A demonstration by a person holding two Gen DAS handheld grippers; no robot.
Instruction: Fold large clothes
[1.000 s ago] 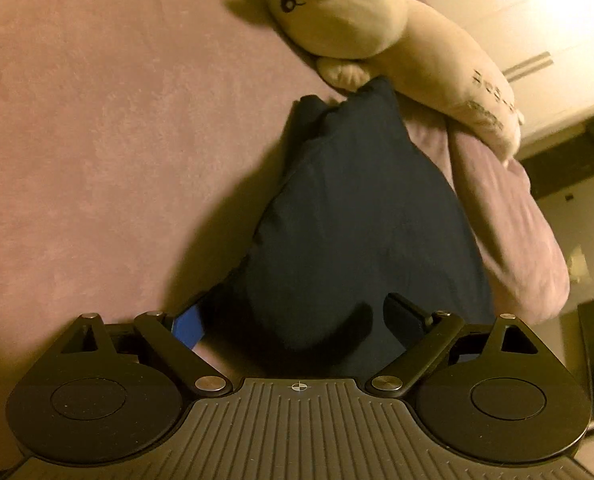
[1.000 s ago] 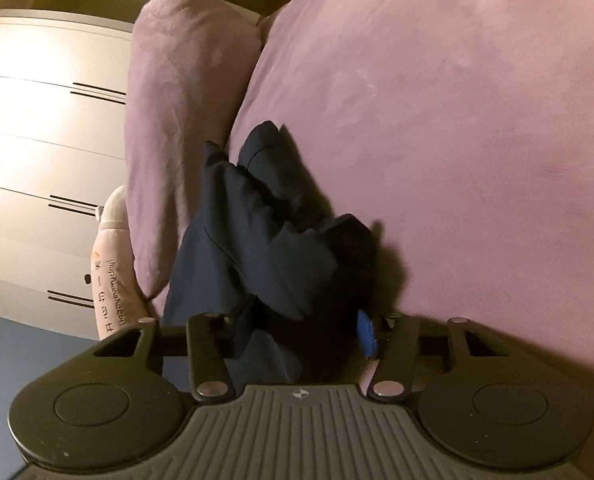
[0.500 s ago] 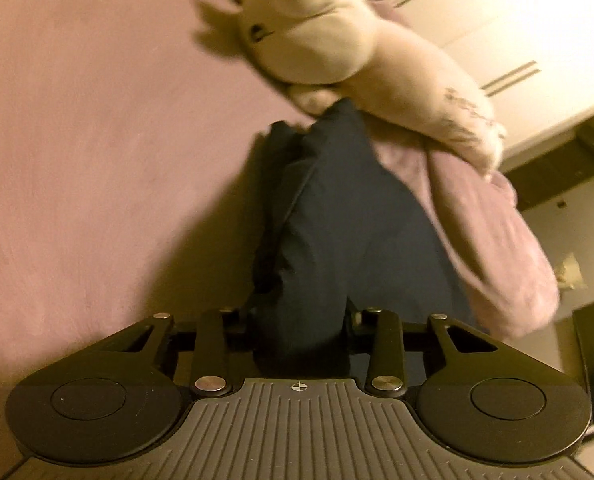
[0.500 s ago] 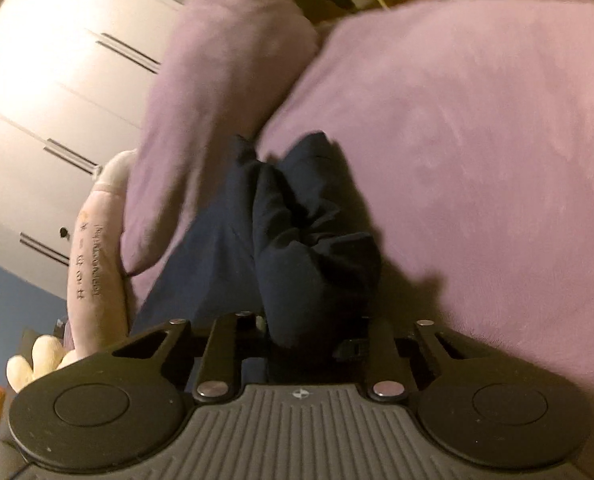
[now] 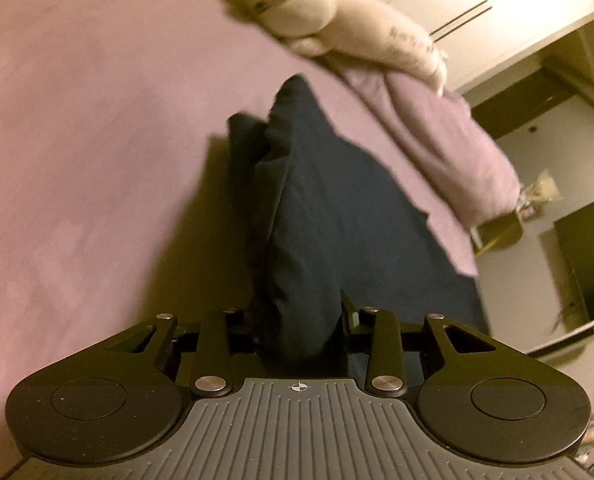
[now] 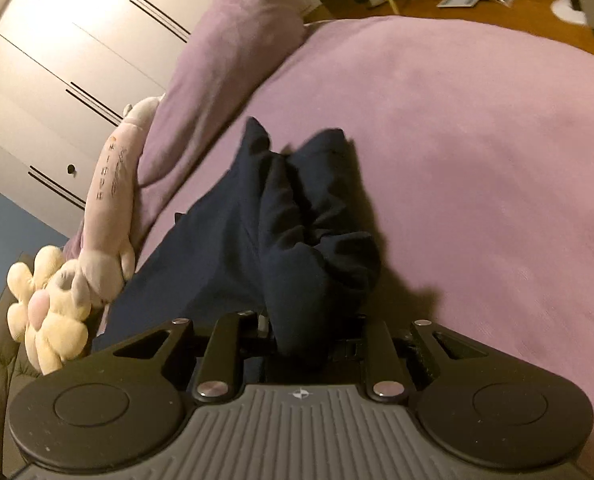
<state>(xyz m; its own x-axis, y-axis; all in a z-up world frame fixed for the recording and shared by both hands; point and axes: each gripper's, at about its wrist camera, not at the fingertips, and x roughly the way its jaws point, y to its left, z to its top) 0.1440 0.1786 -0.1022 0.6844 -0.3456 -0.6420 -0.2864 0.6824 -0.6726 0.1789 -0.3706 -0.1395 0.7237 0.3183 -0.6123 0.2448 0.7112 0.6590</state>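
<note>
1. The left tool (image 5: 299, 320) clamps a bunched fold of the dark navy garment (image 5: 337, 216), its jaws easing slightly apart.
2. The right tool (image 6: 309, 334) likewise grips the cloth (jaws easing too).
3. The garment trails ahead of both tools over the purple bed (image 6: 477, 140), a plush toy (image 6: 109, 200) beyond.

Between my fingers bunches a dark navy garment of matt woven cloth (image 5: 317, 216), creased and soft-looking. Under it spreads the mauve bedspread of short-napped, velvety fabric (image 5: 89, 128), brushed in uneven patches. At the upper middle of the left view lies a cream plush toy of fuzzy pile (image 5: 329, 16). My own black gripper body of ribbed matt plastic (image 6: 301, 432) carries small shiny metal pivot pins (image 6: 214, 388). The white wardrobe doors, upper left in the right view (image 6: 57, 64), look smooth and faintly glossy.
</note>
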